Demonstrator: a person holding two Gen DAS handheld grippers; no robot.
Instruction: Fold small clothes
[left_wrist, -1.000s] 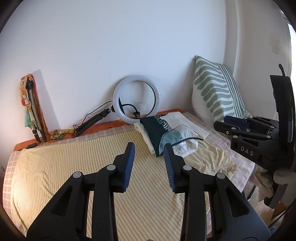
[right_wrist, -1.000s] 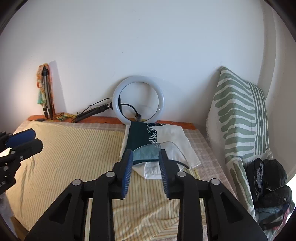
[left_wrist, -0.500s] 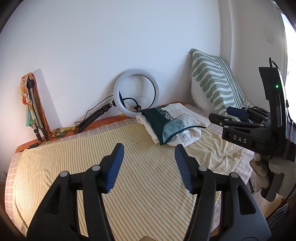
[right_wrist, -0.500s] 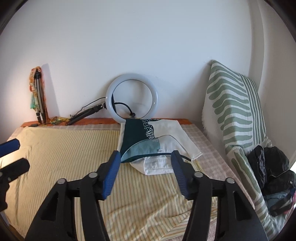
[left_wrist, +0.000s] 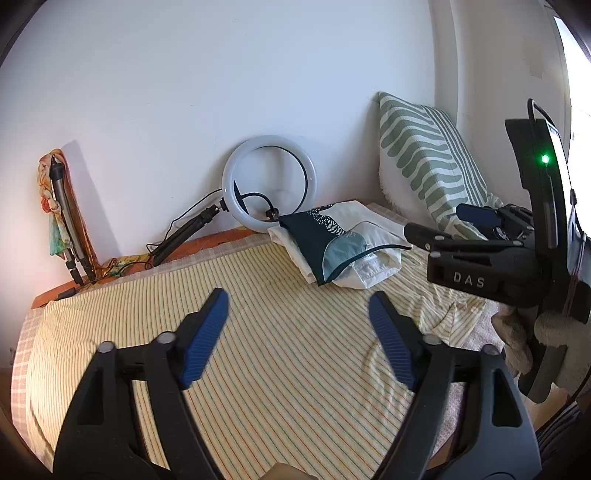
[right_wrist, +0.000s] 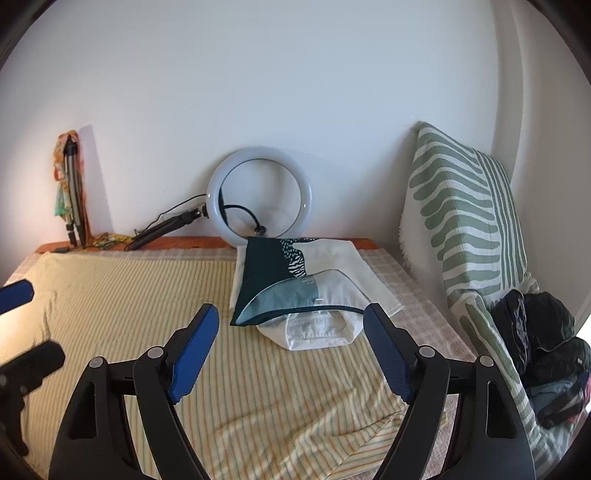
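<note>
**Both grippers spread wide over the bed**

Left wrist view: the left gripper (left_wrist: 297, 332) now gapes wide and empty, where a second ago its fingers stood close together. The clothes (left_wrist: 340, 243) lie stacked near the bed's (left_wrist: 110, 325) far right corner.

Right wrist view: the right gripper (right_wrist: 290, 341) has likewise spread, holding nothing, aimed at the clothes (right_wrist: 295, 291). Such opening suits either a grasp or a release.

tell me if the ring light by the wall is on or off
It looks off: the ring light shows a dull, even grey-white face with no glow on the wall behind, and it leans there beside the folded clothes.
</note>
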